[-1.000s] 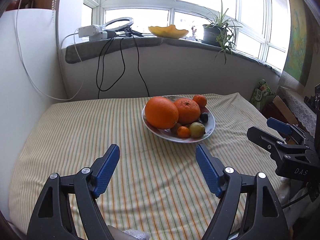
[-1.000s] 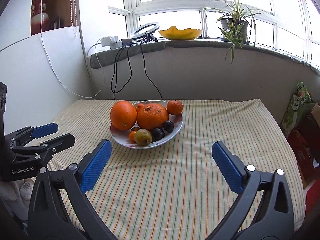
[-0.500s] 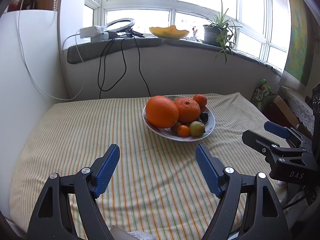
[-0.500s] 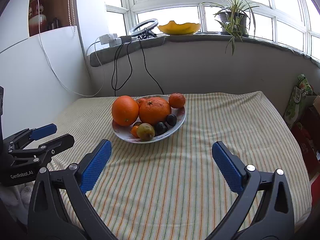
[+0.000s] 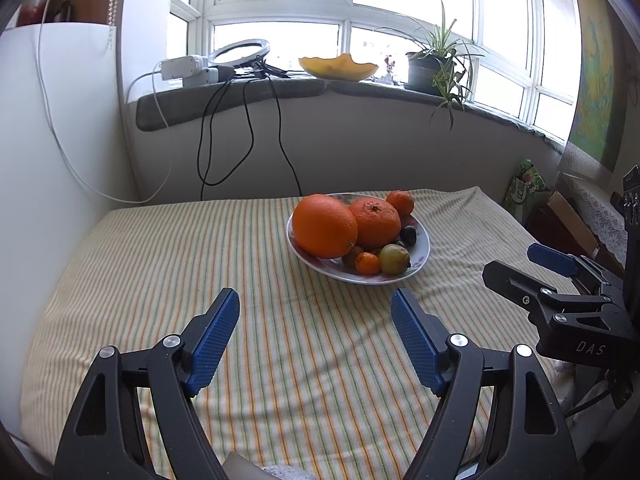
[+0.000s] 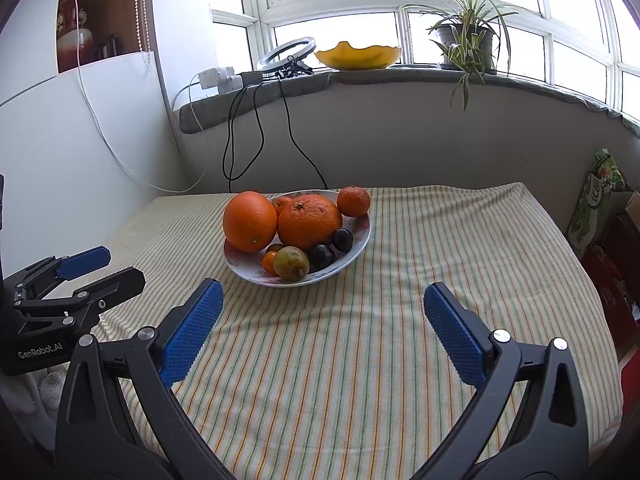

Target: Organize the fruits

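A white plate (image 5: 422, 246) (image 6: 362, 240) on the striped tablecloth holds a pile of fruit: a big orange (image 5: 324, 226) (image 6: 250, 221), a rougher orange (image 5: 375, 222) (image 6: 310, 222), a mandarin (image 5: 400, 202) (image 6: 353, 201), a tiny orange fruit (image 5: 367, 263) (image 6: 269, 261), a green-brown fruit (image 5: 394, 258) (image 6: 291, 263) and dark plums (image 6: 322, 255). My left gripper (image 5: 315, 312) is open and empty, short of the plate. My right gripper (image 6: 323, 304) is open and empty, also short of it. Each gripper shows at the edge of the other's view, the right (image 5: 532, 264) and the left (image 6: 104, 266).
The striped tablecloth (image 5: 160, 264) covers the table to the wall. A windowsill behind carries a yellow bowl (image 6: 357, 55), a potted plant (image 6: 466, 42), a ring light and hanging cables (image 6: 256, 136). Boxes and a green carton (image 6: 596, 200) stand beyond the right edge.
Both grippers have tilted up slightly and eased back, so the plate sits a little higher in the right view. Both stay open and empty. The fruit has not moved.
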`<state>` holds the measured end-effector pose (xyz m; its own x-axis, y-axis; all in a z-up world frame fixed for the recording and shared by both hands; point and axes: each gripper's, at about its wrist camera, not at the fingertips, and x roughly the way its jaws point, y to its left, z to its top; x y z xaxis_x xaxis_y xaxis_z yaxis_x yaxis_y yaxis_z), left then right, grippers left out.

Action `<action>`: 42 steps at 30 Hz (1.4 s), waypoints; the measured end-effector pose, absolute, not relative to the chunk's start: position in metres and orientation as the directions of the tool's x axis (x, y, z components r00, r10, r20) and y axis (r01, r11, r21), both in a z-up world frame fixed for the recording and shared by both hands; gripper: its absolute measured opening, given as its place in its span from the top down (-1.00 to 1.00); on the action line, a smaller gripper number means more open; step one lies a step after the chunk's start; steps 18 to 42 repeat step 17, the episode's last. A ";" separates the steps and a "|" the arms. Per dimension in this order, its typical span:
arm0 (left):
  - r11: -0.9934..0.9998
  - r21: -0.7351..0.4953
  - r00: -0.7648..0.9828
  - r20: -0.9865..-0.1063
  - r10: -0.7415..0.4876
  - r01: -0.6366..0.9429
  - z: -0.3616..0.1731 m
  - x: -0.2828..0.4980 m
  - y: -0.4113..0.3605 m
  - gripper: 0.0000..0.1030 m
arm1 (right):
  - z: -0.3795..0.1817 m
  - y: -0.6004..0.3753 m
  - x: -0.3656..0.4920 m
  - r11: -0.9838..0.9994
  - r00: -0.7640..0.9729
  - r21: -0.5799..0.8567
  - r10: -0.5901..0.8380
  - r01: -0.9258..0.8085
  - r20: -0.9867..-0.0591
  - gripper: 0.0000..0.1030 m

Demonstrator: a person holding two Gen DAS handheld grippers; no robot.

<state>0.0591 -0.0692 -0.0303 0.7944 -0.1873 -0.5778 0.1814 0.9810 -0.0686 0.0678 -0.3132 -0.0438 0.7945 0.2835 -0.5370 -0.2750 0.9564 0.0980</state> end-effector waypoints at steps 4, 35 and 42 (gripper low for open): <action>0.981 -0.065 0.793 -0.580 -0.186 0.182 -0.031 0.060 -0.069 -0.52 | -0.044 -0.314 0.068 0.956 0.793 0.100 0.284 -0.274 -0.539 -0.99; 0.981 -0.069 0.795 -0.577 -0.188 0.182 -0.031 0.060 -0.066 -0.52 | -0.049 -0.318 0.075 0.958 0.786 0.100 0.278 -0.268 -0.552 -0.99; 0.981 -0.069 0.795 -0.577 -0.188 0.182 -0.031 0.060 -0.066 -0.52 | -0.049 -0.318 0.075 0.958 0.786 0.100 0.278 -0.268 -0.552 -0.99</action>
